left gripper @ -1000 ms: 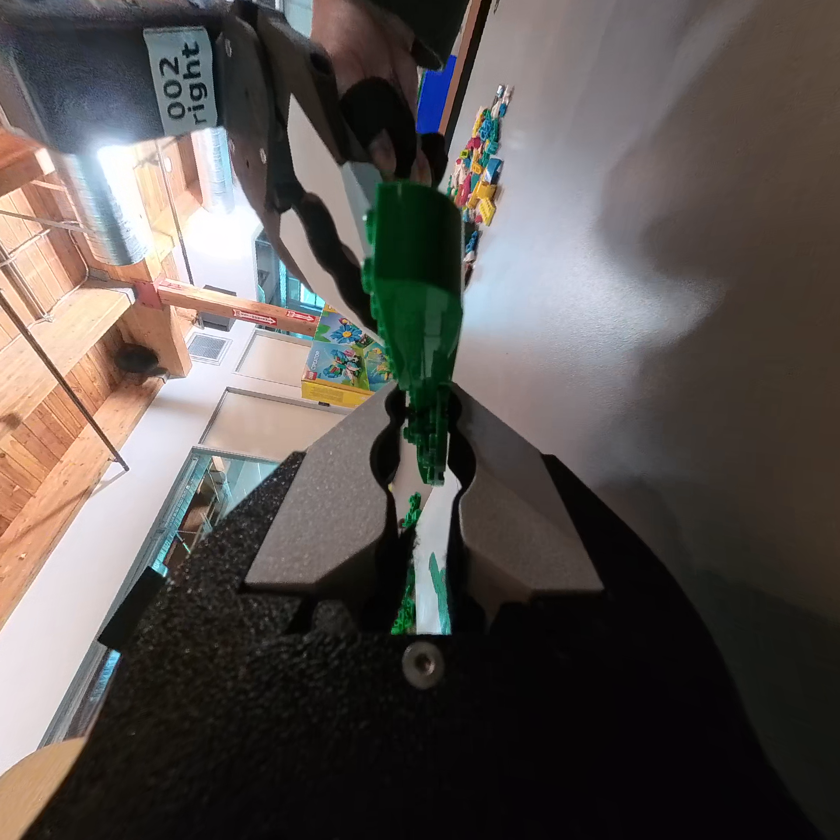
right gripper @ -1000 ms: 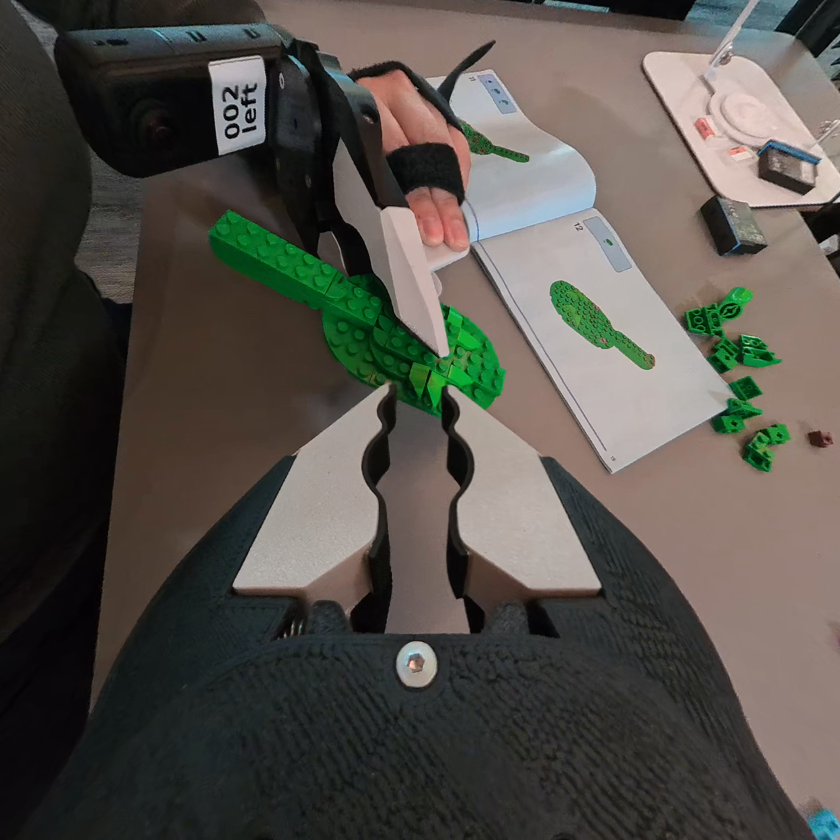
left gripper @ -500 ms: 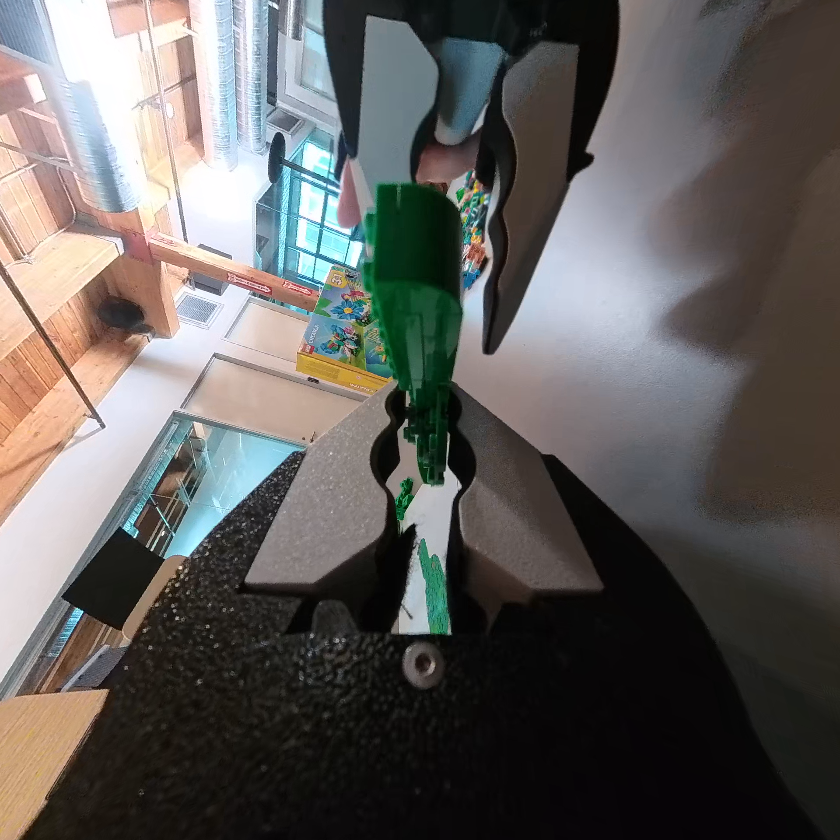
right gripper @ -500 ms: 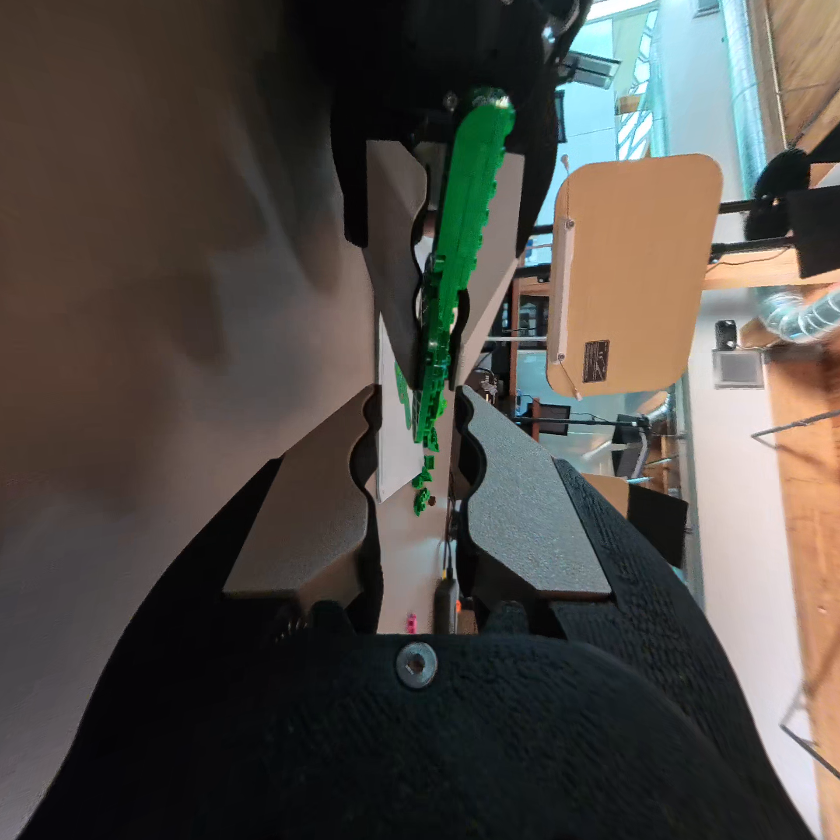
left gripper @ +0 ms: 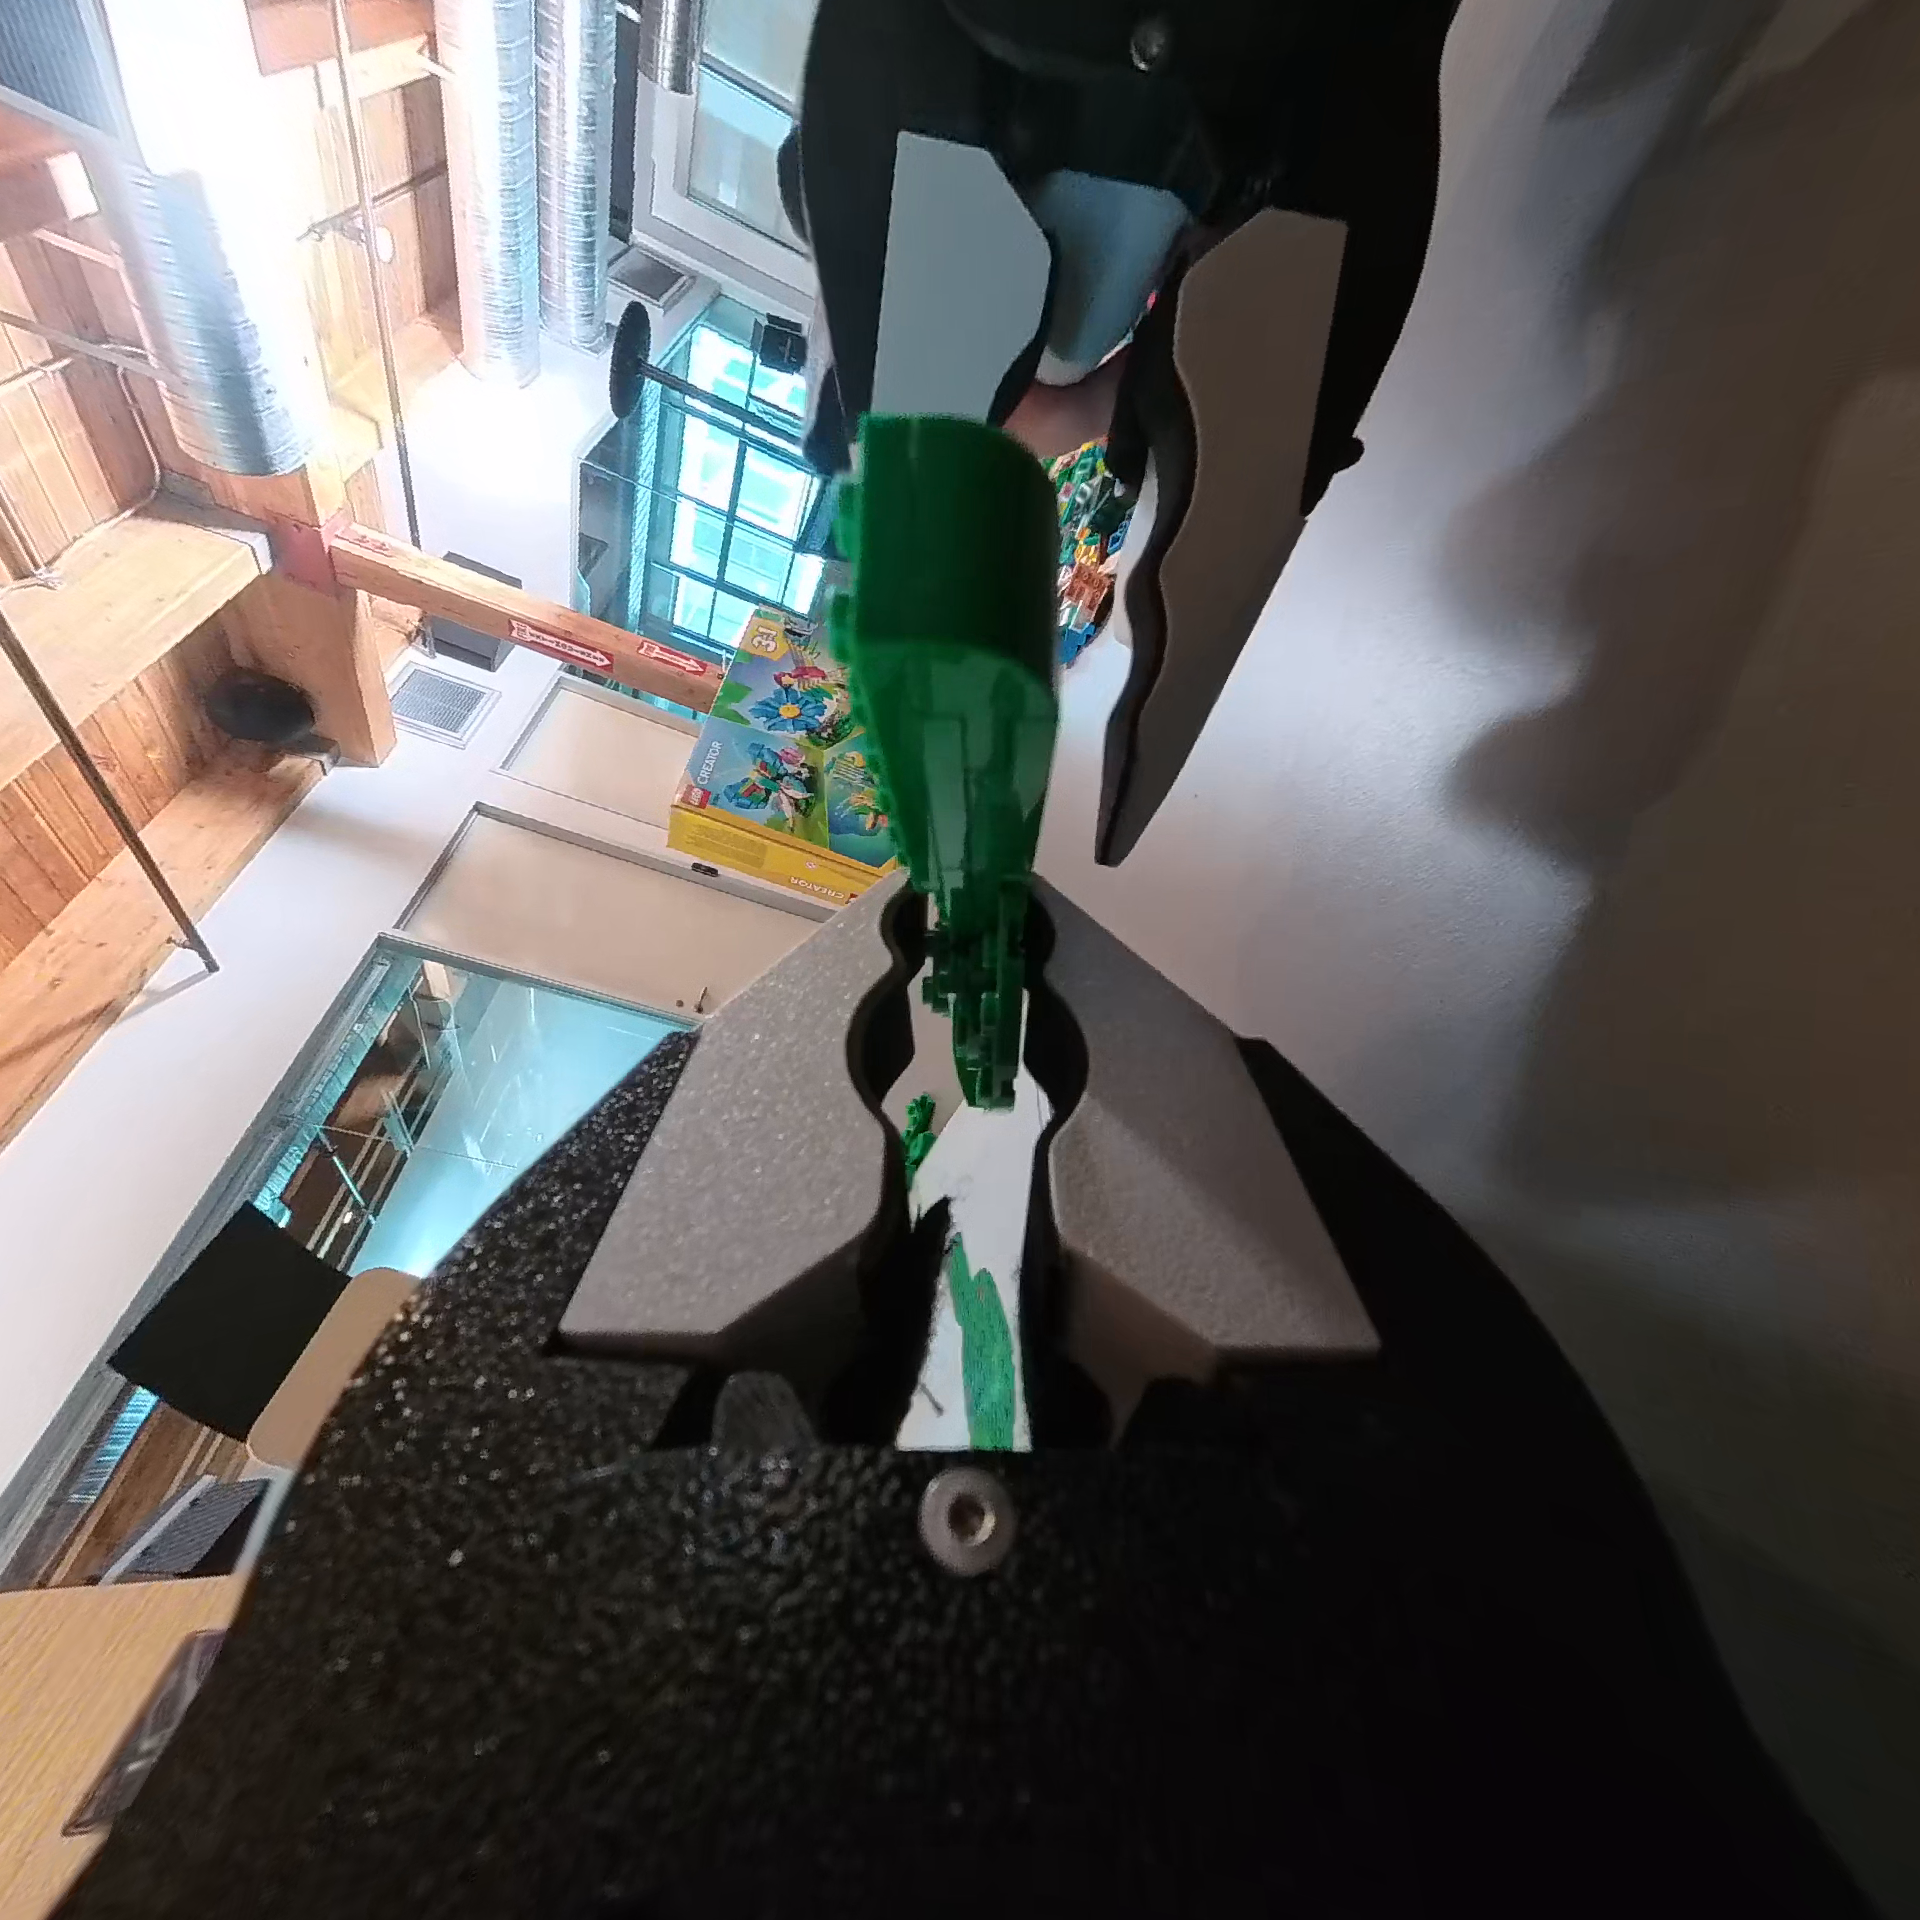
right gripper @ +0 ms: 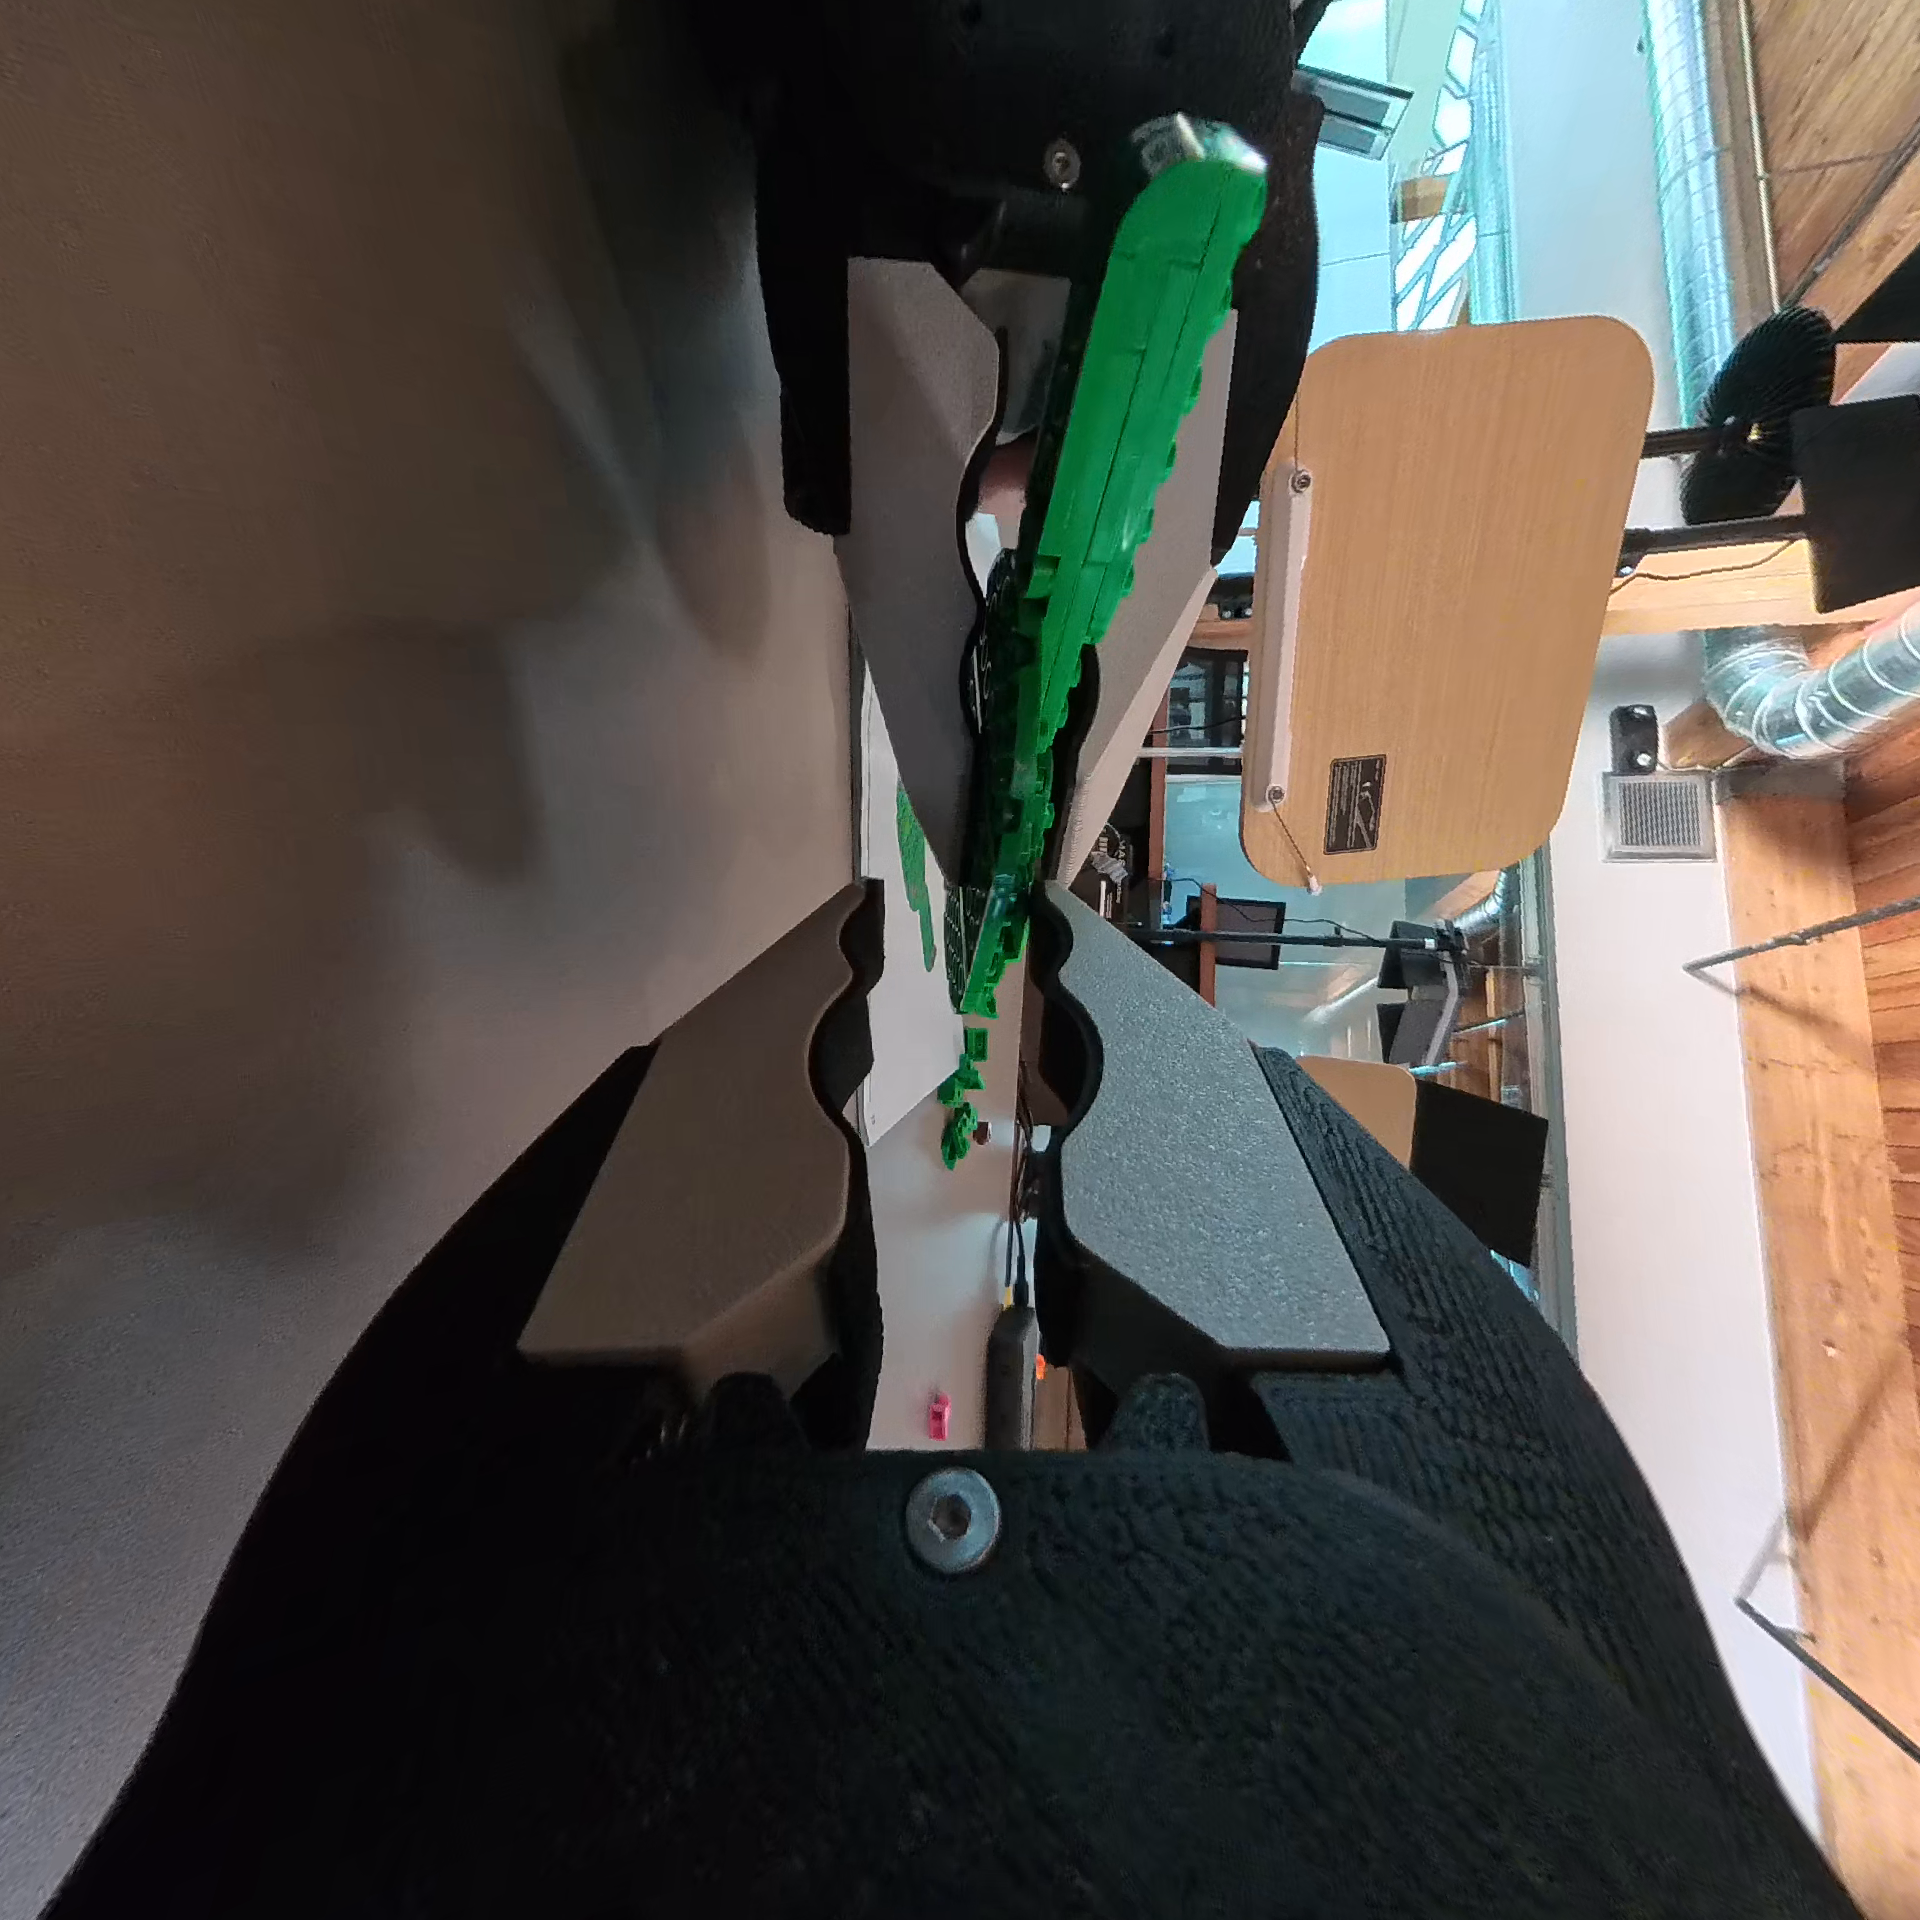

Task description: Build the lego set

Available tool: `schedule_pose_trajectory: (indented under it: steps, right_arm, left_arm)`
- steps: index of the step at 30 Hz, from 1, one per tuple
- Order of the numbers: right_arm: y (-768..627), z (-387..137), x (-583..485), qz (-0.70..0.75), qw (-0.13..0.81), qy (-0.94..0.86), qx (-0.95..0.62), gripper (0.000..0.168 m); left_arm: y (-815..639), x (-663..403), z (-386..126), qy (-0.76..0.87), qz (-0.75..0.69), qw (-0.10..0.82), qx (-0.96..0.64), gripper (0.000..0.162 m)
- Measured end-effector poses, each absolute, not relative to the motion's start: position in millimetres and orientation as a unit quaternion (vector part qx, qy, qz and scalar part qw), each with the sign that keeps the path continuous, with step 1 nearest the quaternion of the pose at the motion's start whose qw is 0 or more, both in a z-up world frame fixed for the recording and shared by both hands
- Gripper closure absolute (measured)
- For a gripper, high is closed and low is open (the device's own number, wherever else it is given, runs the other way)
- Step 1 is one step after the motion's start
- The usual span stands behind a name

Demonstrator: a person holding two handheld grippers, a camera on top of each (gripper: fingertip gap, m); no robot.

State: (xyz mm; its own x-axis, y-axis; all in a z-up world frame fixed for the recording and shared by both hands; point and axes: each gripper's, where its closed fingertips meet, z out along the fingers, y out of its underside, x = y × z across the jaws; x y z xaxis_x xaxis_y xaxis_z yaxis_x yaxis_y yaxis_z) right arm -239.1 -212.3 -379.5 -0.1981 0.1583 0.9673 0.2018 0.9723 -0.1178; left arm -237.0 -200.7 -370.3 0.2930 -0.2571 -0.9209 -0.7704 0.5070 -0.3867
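Between the two fingers of the left gripper point(left gripper: 971, 940) sits the green lego build point(left gripper: 951, 665), turned on its edge and lifted off the grey table point(left gripper: 1610, 727). The fingers are pressed onto its bumpy flat end. The long thick end pointing toward 12 o'clock.

The right gripper point(right gripper: 951, 904) faces it from the other side. Its fingers are apart, one on each side of the build's tip, and I cannot tell if they touch it.

At about 6 o'clock from that tip, small green pieces point(right gripper: 961, 1107) lie on the table by the white booklet point(right gripper: 909, 1060). A yellow lego box point(left gripper: 769, 774) stands far back at 9 o'clock.
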Motion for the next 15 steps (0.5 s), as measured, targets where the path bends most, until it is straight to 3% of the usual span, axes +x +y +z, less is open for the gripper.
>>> schedule_pose_trajectory:
  steps: [5,7,15]
  right_arm:
    - [-212.0,-375.2,-241.9,-0.015,0.632,-0.765,-0.121,0.143]
    - [-211.1,-369.4,-243.8,-0.021,0.645,-0.754,-0.12,0.159]
    - [-208.0,-375.2,-245.6,-0.026,0.605,-0.783,-0.145,0.16]
  left_arm:
    - [-200.6,-239.3,-366.9,0.552,0.183,0.668,-0.464,0.15]
    - [-201.0,-239.6,-367.7,0.554,0.182,0.666,-0.466,0.149]
    - [-198.5,-242.0,-373.3,0.566,0.209,0.649,-0.463,0.15]
